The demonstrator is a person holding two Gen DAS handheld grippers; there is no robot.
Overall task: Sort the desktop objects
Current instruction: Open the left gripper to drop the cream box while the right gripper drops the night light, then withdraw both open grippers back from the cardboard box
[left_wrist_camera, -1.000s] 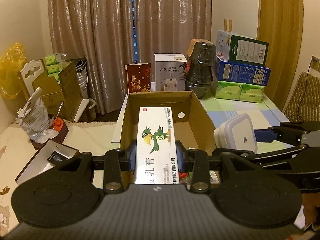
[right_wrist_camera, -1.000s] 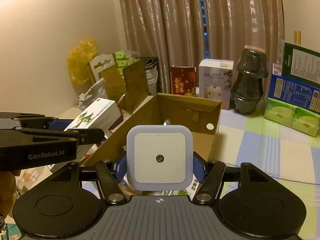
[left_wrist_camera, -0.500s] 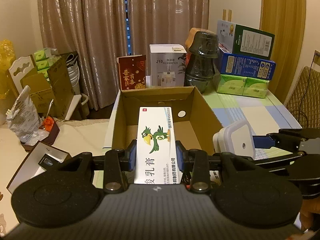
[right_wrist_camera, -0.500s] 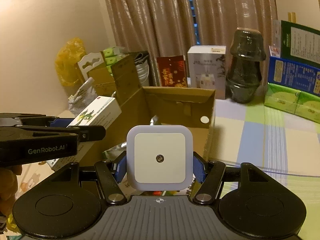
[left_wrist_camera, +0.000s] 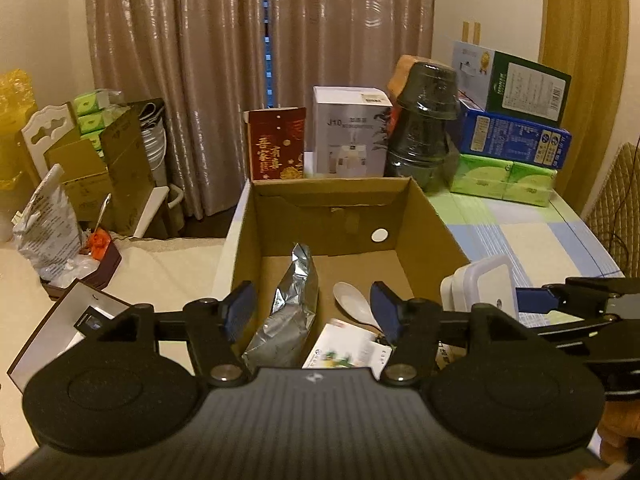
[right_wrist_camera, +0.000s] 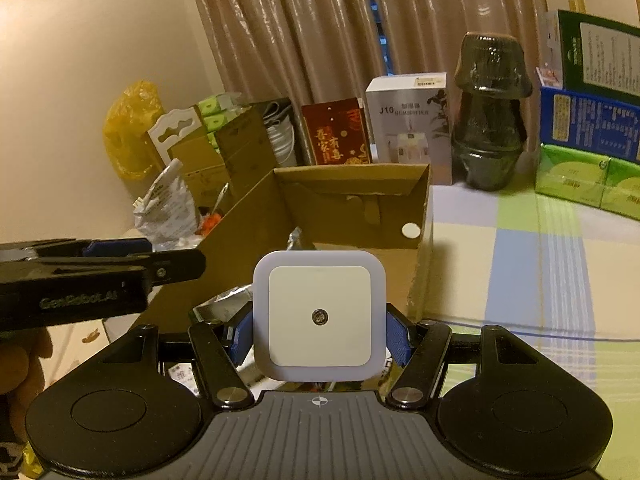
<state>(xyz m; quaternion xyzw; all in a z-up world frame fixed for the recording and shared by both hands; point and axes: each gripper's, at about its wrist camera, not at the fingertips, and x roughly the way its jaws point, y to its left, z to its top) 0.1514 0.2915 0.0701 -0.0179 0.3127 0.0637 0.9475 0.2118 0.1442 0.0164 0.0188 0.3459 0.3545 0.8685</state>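
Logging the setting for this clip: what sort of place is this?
Probably a lived-in room at home, not a lab: floor-length curtains, a checked tablecloth crowded with a humidifier box and tissue packs, plus an open cardboard box for sorting.

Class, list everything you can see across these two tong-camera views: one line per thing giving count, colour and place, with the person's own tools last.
Cardboard box: one, brown, open, centre of table.
Foil pouch: one, silver, inside box.
Spoon: one, white, inside box.
Ointment carton: one, white, inside box, near edge.
Night light: one, white, square, gripped over the box's near edge.
Humidifier box: one, white, behind box.
Red card: one, behind box.
Dark jar: one, right of humidifier box.
Tissue packs: two, green, far right.
Left tongs: black, blue pads, open, empty.
Right tongs: black, shut on night light.
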